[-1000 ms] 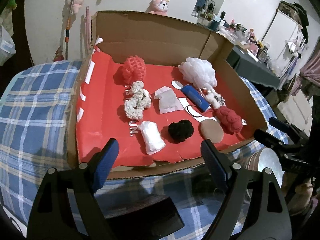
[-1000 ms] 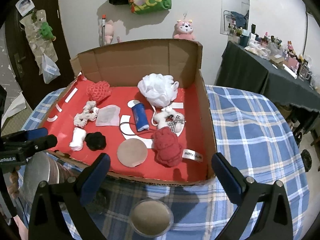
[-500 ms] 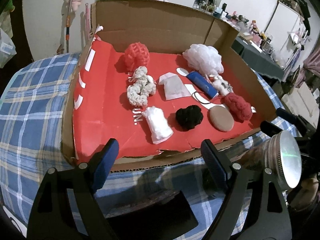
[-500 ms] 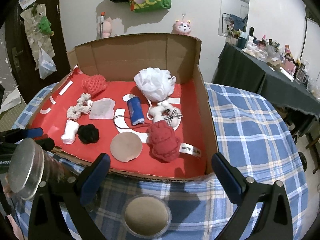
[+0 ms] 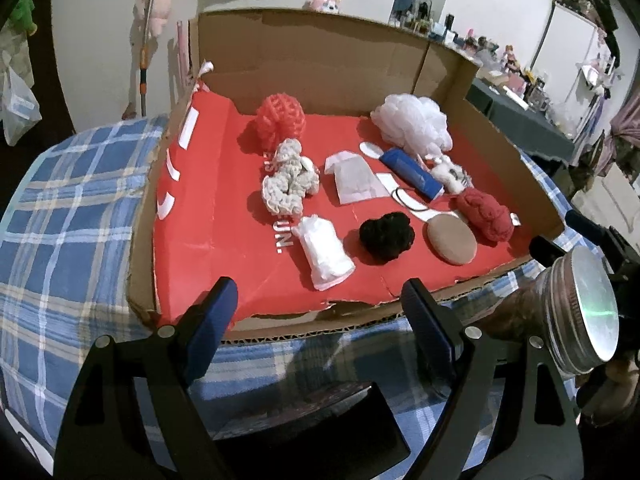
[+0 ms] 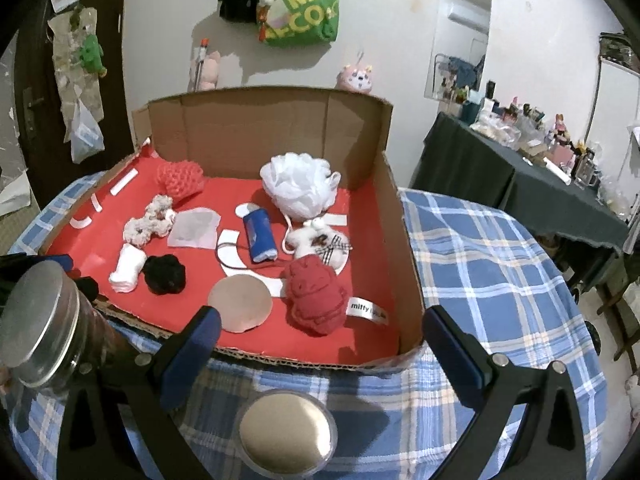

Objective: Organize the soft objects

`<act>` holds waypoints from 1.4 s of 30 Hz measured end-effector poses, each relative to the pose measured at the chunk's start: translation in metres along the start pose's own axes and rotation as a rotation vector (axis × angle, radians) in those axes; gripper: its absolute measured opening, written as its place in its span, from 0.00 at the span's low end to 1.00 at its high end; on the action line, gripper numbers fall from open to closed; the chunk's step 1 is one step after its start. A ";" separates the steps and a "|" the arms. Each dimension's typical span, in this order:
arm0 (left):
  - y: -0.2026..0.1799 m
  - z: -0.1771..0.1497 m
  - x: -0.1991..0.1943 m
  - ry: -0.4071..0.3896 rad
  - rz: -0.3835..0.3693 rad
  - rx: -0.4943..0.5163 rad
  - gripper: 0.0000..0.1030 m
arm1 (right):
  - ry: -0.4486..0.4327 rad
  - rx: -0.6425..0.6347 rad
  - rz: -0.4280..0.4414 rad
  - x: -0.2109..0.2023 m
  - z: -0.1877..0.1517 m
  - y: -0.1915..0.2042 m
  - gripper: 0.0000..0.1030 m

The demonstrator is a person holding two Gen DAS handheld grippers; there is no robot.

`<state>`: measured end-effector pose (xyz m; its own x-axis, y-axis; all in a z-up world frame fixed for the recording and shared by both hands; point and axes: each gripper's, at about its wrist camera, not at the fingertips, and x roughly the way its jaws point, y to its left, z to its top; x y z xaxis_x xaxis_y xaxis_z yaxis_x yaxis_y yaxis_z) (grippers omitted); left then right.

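Observation:
A cardboard box [image 5: 304,52] with a red floor holds soft things: a white mesh puff [image 5: 412,124], a coral knit ball [image 5: 280,120], a cream scrunchie [image 5: 290,182], a white roll [image 5: 324,252], a black scrunchie [image 5: 386,236], a red knit toy [image 5: 484,214] and a tan round pad [image 5: 452,240]. My left gripper [image 5: 320,316] is open and empty at the box's front edge. My right gripper [image 6: 320,340] is open and empty at the front edge too. A jar with a metal lid [image 6: 38,328] hangs tilted at the left of the right wrist view; it shows at the right of the left wrist view [image 5: 584,308].
A round clear container with a tan lid [image 6: 288,428] stands on the blue plaid cloth [image 6: 480,264] below my right gripper. A blue tube [image 6: 260,240], a small white plush [image 6: 316,236] and a clear packet [image 6: 194,228] lie in the box. A dark table [image 6: 520,176] stands at the right.
The metal-lidded jar has risen from the cloth and tilted, its lid now facing the cameras. Both wrist views have shifted slightly nearer the box.

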<state>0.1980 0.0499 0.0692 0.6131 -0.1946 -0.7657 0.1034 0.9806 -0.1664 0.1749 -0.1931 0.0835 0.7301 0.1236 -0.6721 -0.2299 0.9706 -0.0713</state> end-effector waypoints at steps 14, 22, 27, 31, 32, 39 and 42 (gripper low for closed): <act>-0.003 -0.006 -0.003 -0.052 0.011 0.021 0.81 | -0.057 0.012 0.006 0.002 -0.004 -0.001 1.00; -0.004 -0.006 -0.003 -0.055 0.019 0.030 0.81 | -0.056 0.008 0.003 0.004 -0.005 0.000 1.00; -0.004 -0.006 -0.004 -0.056 0.020 0.030 0.81 | -0.057 0.011 0.003 0.003 -0.005 0.001 1.00; -0.005 -0.006 -0.004 -0.059 0.022 0.033 0.81 | -0.057 0.010 0.003 0.003 -0.005 0.001 1.00; -0.004 -0.006 -0.005 -0.060 0.022 0.034 0.81 | -0.057 0.010 0.003 0.003 -0.005 0.001 1.00; -0.005 -0.006 -0.006 -0.058 0.020 0.032 0.81 | -0.057 0.008 -0.001 0.003 -0.006 0.001 1.00; -0.005 -0.006 -0.006 -0.060 0.023 0.033 0.81 | -0.058 0.009 0.001 0.003 -0.006 0.001 1.00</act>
<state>0.1894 0.0456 0.0708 0.6616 -0.1712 -0.7301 0.1135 0.9852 -0.1282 0.1733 -0.1929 0.0773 0.7658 0.1356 -0.6287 -0.2248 0.9723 -0.0642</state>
